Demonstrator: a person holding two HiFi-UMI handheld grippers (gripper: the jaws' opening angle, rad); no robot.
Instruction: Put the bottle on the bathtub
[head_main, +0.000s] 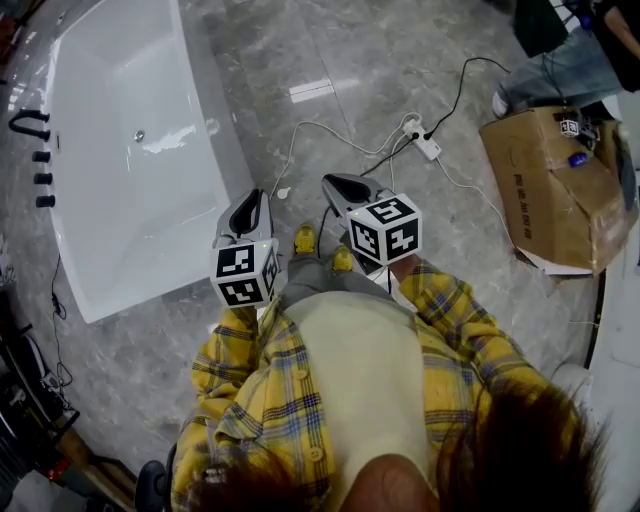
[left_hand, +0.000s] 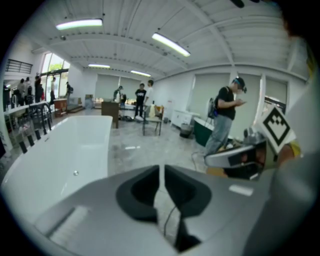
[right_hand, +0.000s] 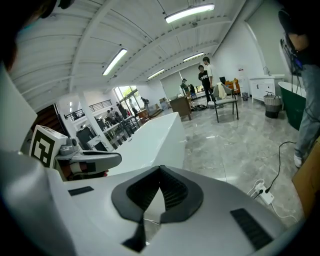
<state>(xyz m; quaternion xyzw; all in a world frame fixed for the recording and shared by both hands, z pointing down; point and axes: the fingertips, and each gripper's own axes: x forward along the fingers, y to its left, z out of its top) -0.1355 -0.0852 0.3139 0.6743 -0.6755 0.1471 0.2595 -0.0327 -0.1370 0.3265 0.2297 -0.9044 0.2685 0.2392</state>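
Observation:
The white bathtub (head_main: 120, 220) stands on the grey marble floor at the left of the head view; it also shows in the left gripper view (left_hand: 65, 150) and the right gripper view (right_hand: 155, 135). I see no bottle in any view. Both grippers are held side by side in front of the person's chest, pointing forward and down over the floor beside the tub. My left gripper (head_main: 255, 195) (left_hand: 161, 167) is shut with nothing between its pads. My right gripper (head_main: 330, 180) (right_hand: 160, 169) is shut too, tips touching, and empty.
Black tap fittings (head_main: 30, 122) sit on the tub's far left rim. A white power strip (head_main: 425, 145) with trailing cables lies on the floor ahead. A cardboard box (head_main: 555, 190) stands at the right, with a person (head_main: 560, 60) beyond it. The wearer's yellow shoes (head_main: 304, 238) are below the grippers.

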